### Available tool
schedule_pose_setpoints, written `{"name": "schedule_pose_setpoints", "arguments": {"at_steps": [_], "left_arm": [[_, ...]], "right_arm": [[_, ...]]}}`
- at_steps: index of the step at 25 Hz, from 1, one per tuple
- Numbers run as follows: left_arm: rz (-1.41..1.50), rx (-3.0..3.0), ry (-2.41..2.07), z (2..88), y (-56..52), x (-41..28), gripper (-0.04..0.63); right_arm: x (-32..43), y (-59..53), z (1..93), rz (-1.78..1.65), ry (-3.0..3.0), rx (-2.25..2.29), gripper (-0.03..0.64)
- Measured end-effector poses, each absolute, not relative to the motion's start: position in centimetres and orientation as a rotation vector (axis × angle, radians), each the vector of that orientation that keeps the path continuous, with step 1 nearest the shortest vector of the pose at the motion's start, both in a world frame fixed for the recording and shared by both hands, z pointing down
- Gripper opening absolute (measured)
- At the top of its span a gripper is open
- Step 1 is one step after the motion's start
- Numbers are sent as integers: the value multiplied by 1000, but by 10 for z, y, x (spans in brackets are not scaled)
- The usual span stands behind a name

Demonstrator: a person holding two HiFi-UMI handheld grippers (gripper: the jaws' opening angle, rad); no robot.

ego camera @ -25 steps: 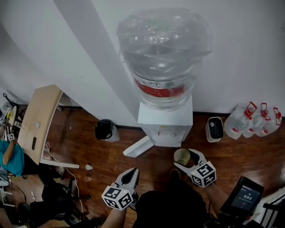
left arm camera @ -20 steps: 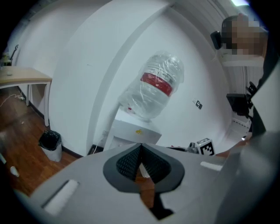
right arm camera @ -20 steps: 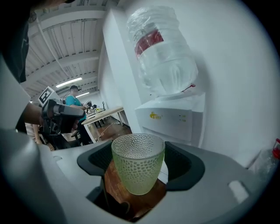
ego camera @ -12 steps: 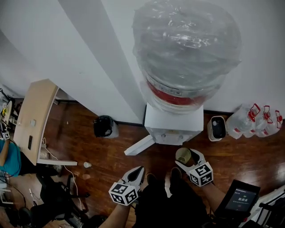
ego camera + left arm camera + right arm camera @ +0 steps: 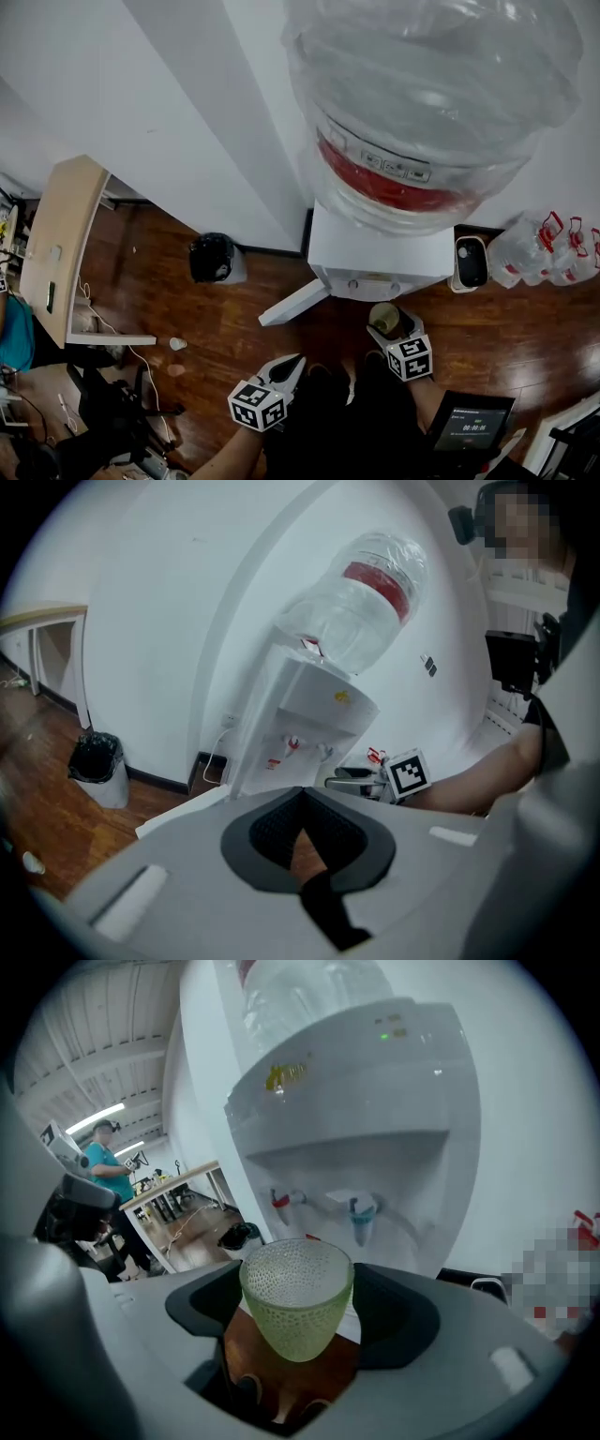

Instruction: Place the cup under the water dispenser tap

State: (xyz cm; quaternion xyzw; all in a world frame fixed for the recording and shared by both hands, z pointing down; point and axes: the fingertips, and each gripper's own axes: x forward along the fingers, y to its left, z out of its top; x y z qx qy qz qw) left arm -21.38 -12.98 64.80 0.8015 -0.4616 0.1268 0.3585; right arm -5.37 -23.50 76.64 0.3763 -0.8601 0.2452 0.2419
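Note:
A pale green dimpled glass cup [image 5: 297,1297] stands upright between the jaws of my right gripper [image 5: 298,1309], which is shut on its sides. In the head view the cup [image 5: 384,319] and right gripper [image 5: 393,325] hang just in front of the white water dispenser [image 5: 380,262]. Its red tap [image 5: 281,1198] and blue tap [image 5: 362,1215] sit in the recess beyond the cup's rim. A big water bottle [image 5: 431,84] tops the dispenser. My left gripper [image 5: 291,362] hangs lower left, its jaws closed together and empty [image 5: 302,796].
A black waste bin [image 5: 214,258] stands left of the dispenser, with a white panel [image 5: 286,305] lying on the wood floor. A wooden desk [image 5: 56,244] is at far left. Water jugs [image 5: 548,255] and a small white box [image 5: 469,262] are at right. A dark screen [image 5: 469,427] is below right.
Both grippers have sunk lower. The right one has carried the cup closer to the dispenser's front. The dispenser and bottle now loom larger in the head view.

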Motion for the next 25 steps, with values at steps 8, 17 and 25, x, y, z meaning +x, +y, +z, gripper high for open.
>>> {"name": "schedule_pose_setpoints", "arguments": {"at_steps": [8, 17, 25], "left_arm": [[365, 2079, -1222, 686, -138, -226, 0], [373, 2119, -1231, 699, -150, -215, 0], [366, 2113, -1237, 703, -153, -206, 0]], "right_arm": [[-73, -268, 833, 372, -2426, 1014, 362], [-75, -293, 871, 318, -2455, 1058, 360], [-56, -311, 880, 336, -2450, 1194, 359]]}}
